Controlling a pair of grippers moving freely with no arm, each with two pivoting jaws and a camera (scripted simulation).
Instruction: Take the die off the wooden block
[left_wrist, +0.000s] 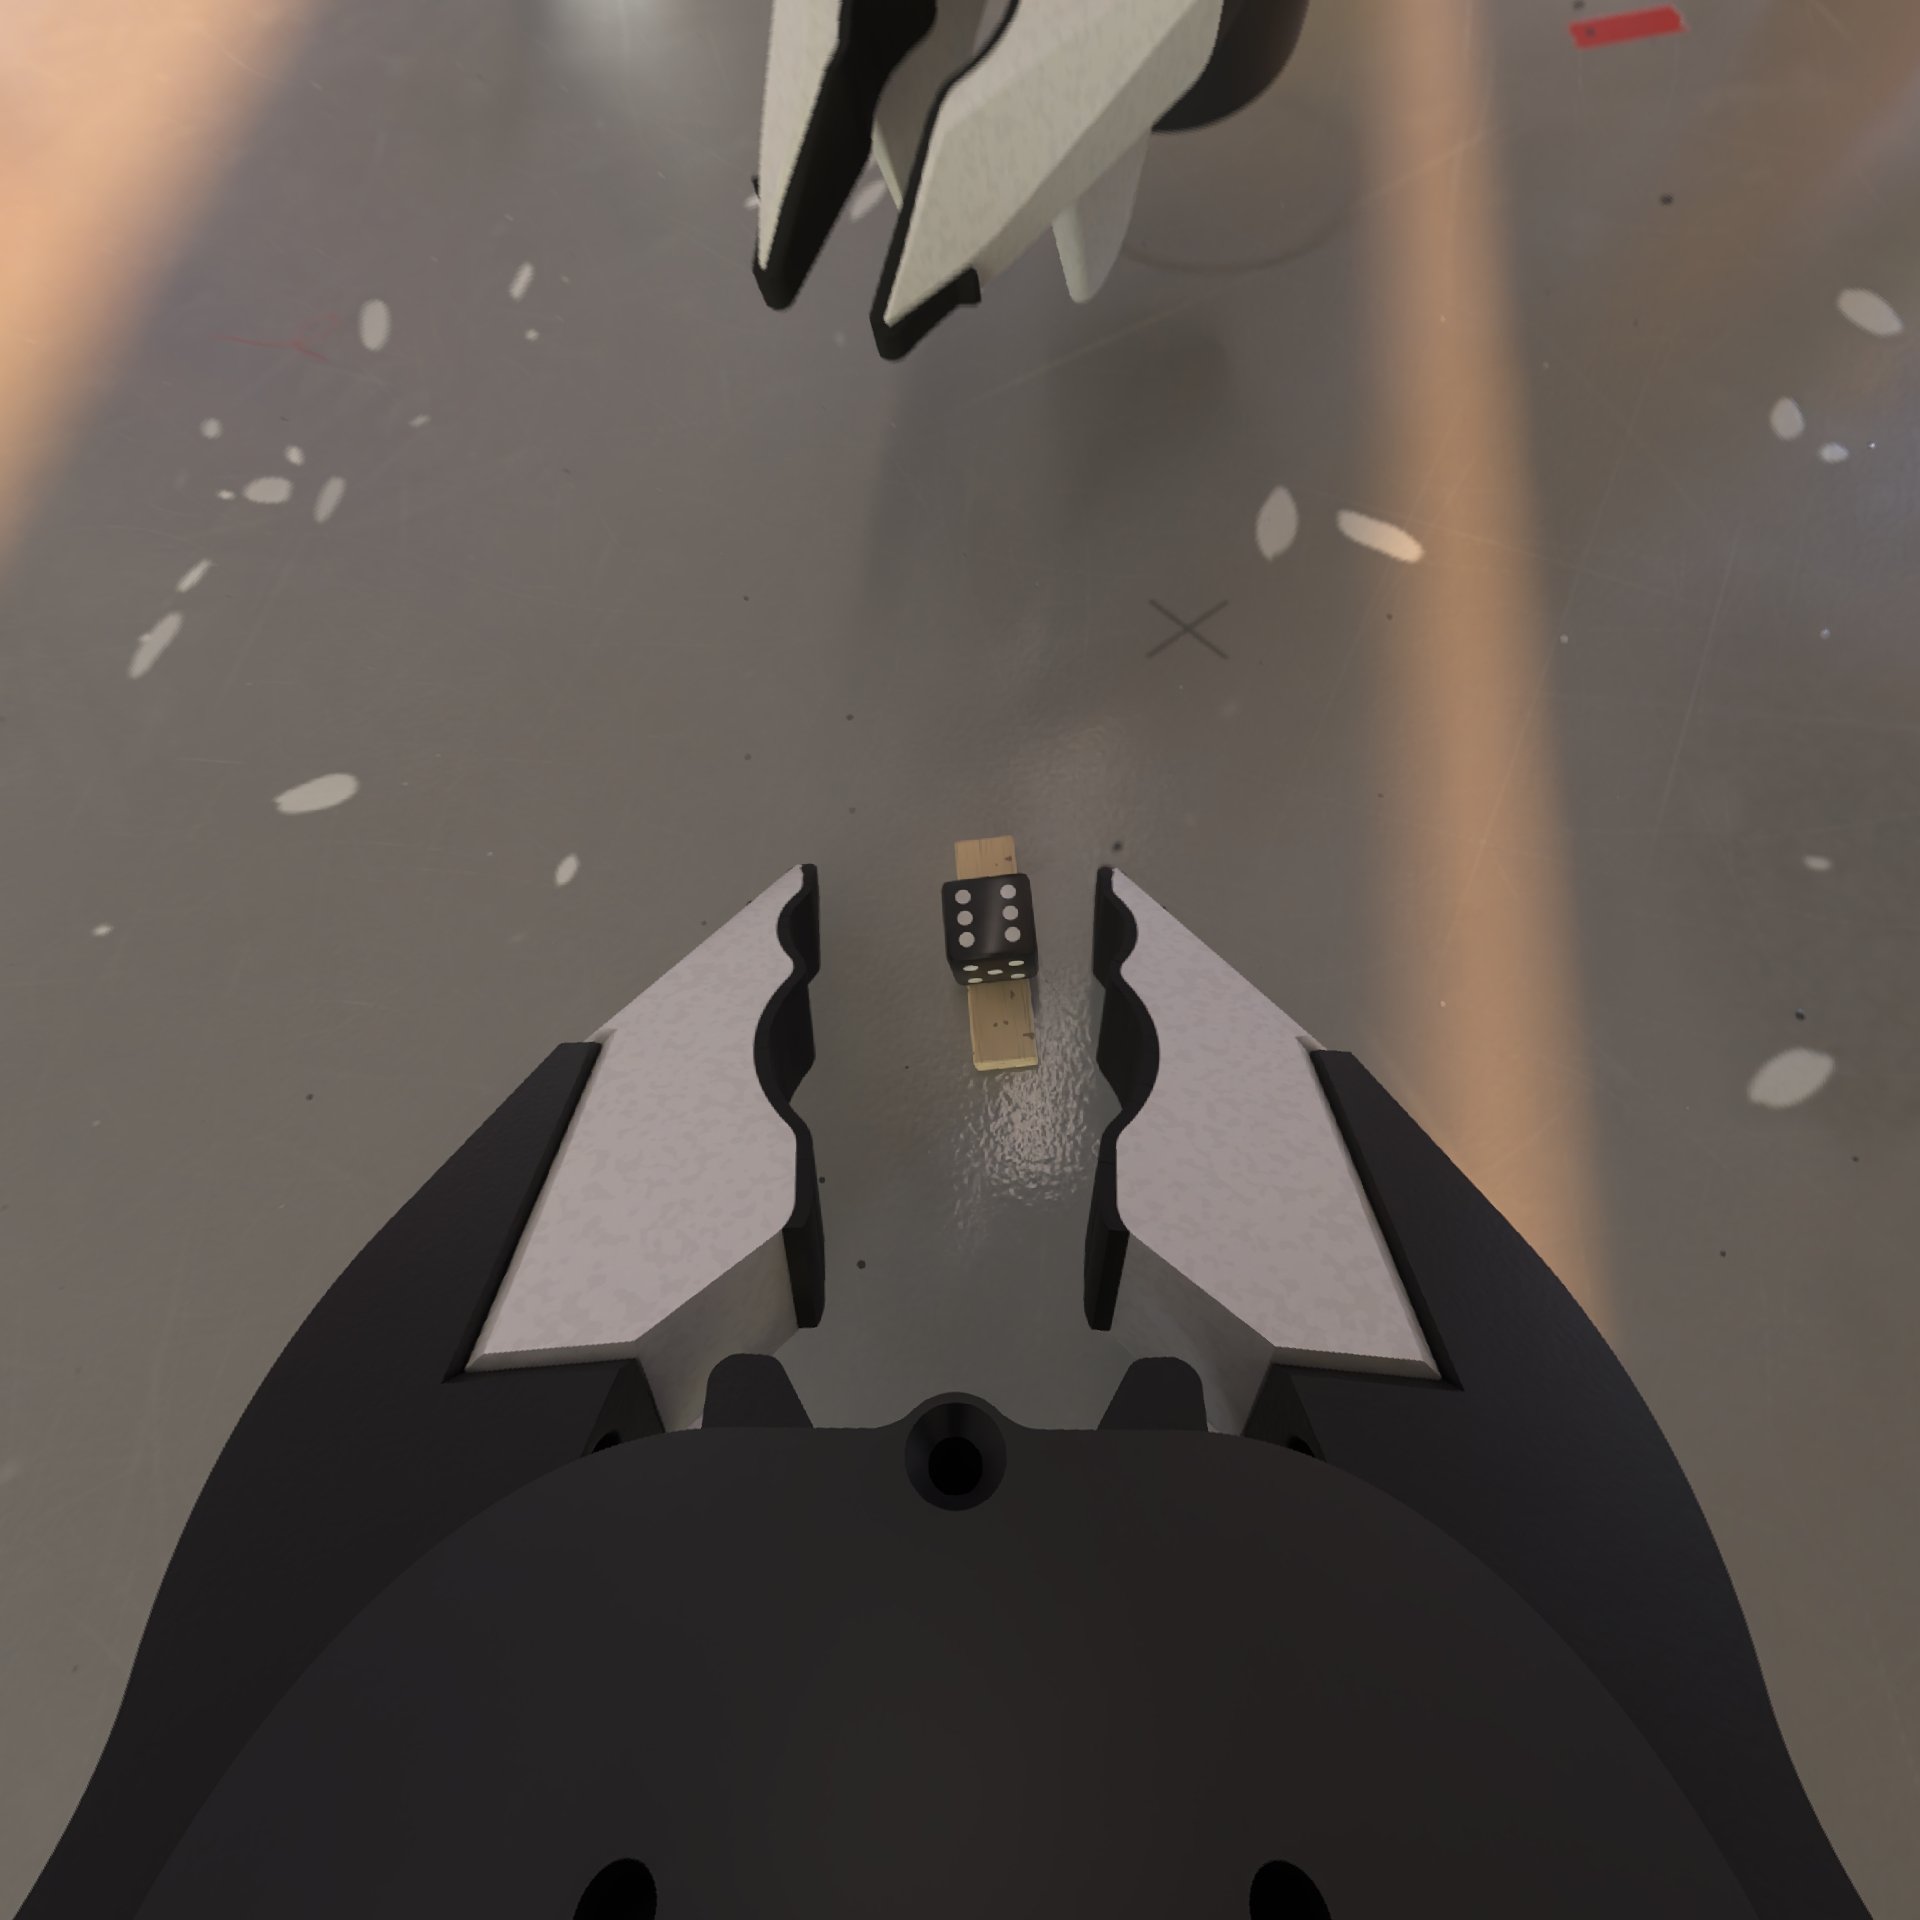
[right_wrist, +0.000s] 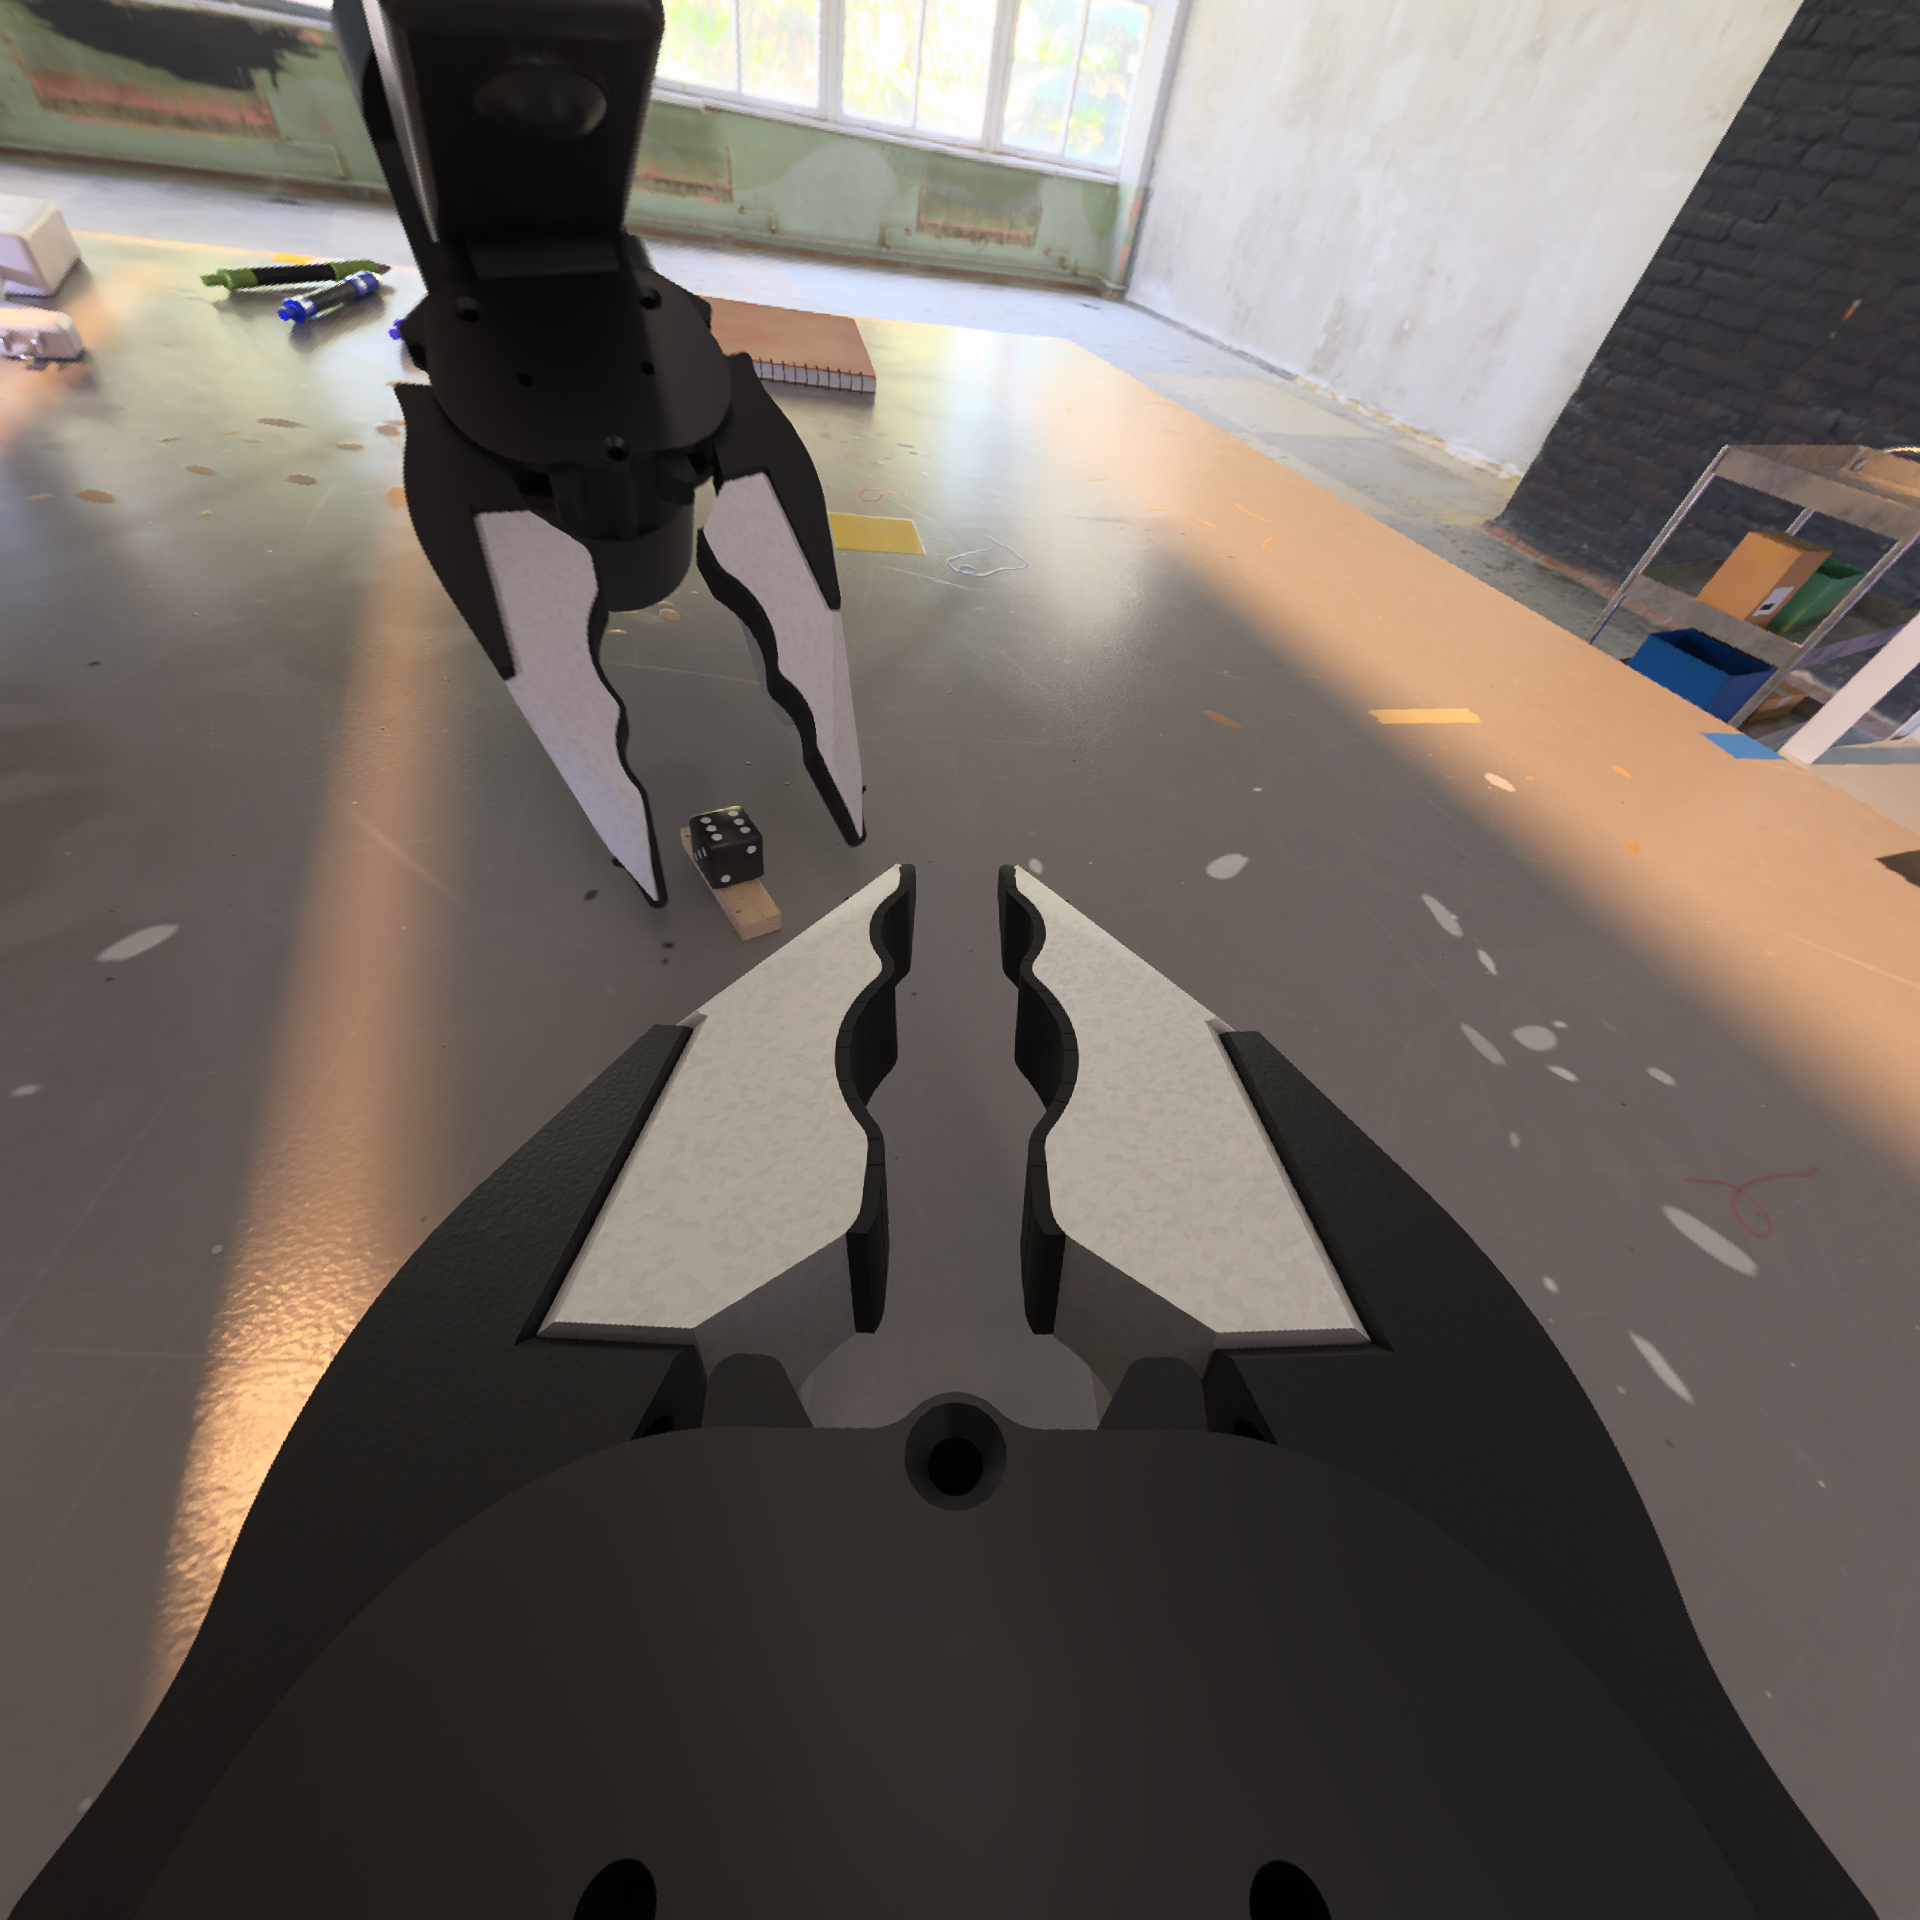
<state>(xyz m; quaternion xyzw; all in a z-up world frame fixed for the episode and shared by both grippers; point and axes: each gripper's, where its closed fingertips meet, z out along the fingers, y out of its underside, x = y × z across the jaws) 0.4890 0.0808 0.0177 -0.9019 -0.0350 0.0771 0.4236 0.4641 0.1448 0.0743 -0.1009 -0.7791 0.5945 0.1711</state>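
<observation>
A black die (left_wrist: 987, 928) with white pips sits on a small flat wooden block (left_wrist: 1003, 1023) lying on the grey floor. My left gripper (left_wrist: 956, 883) is open, pointing down, its fingers on either side of the die and above it, touching nothing. In the right wrist view the die (right_wrist: 727, 844) and the block (right_wrist: 750, 907) lie between the left gripper's (right_wrist: 758, 868) spread fingers. My right gripper (right_wrist: 956, 878) is open with a narrow gap and empty, off to the side of the block; it also shows in the left wrist view (left_wrist: 862, 312).
The grey floor (left_wrist: 416, 935) is flecked with pale paint spots. Farther off lie a brown notebook (right_wrist: 800, 348), markers (right_wrist: 312, 286), a yellow tape patch (right_wrist: 876, 533) and, at the right, a metal shelf with boxes (right_wrist: 1766, 613). A dark brick wall (right_wrist: 1766, 260) stands behind the shelf.
</observation>
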